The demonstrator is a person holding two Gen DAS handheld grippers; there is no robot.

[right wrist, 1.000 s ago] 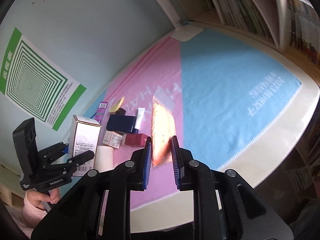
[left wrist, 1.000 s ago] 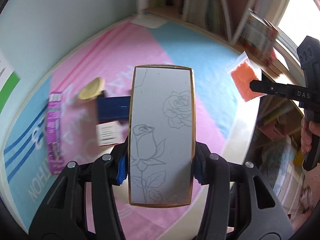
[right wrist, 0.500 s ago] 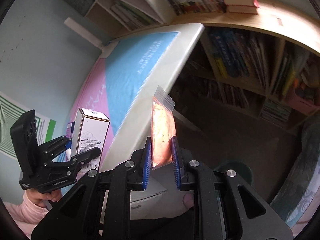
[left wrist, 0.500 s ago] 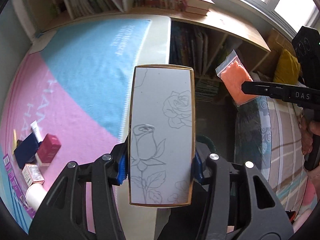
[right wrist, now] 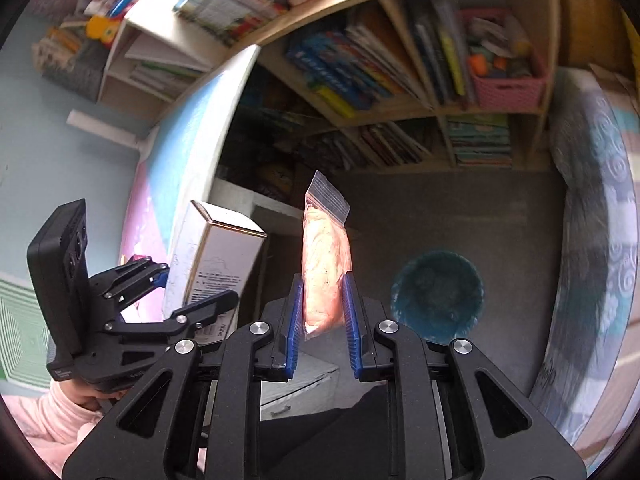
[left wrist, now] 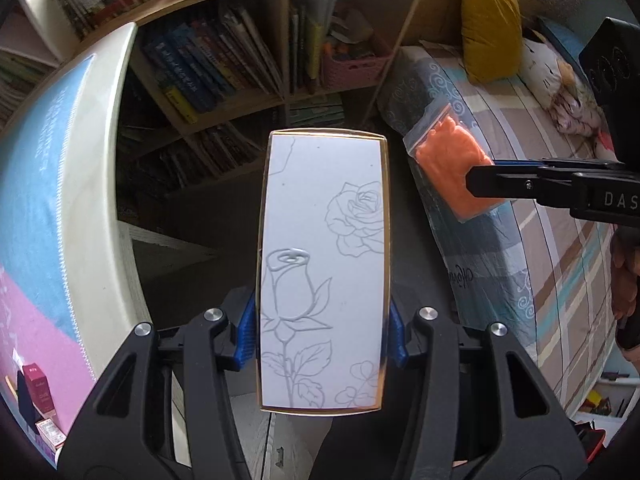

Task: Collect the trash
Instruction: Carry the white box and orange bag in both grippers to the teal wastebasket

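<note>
The left gripper point(left wrist: 322, 334) fills the bottom centre of the left wrist view, its blue pads pressed against the two long sides of a tall white box point(left wrist: 323, 268) edged in gold and embossed with roses, so the jaws stand part-way apart, clamped on the carton; the same box point(right wrist: 214, 266) shows at centre left of the right wrist view, held upright in that gripper point(right wrist: 192, 292), with a pink sleeve point(right wrist: 44, 424) in the lower left corner; the right gripper point(right wrist: 323, 316) sits at bottom centre of its own view, jaws nearly together and pinching the lower part of a small zip bag of orange stuff point(right wrist: 326, 258), which stands up between the pads; the bag point(left wrist: 452, 164) appears again at right of centre in the left wrist view, nipped by the black fingers point(left wrist: 504, 186) coming in from the right edge; a round teal bin point(right wrist: 438, 296) sits on the grey floor just right of centre; a bookshelf point(right wrist: 400, 92) crosses the top; the table's pale rim point(left wrist: 108, 184) curves down the left; a patterned bed cover point(left wrist: 520, 240) fills the right.
</note>
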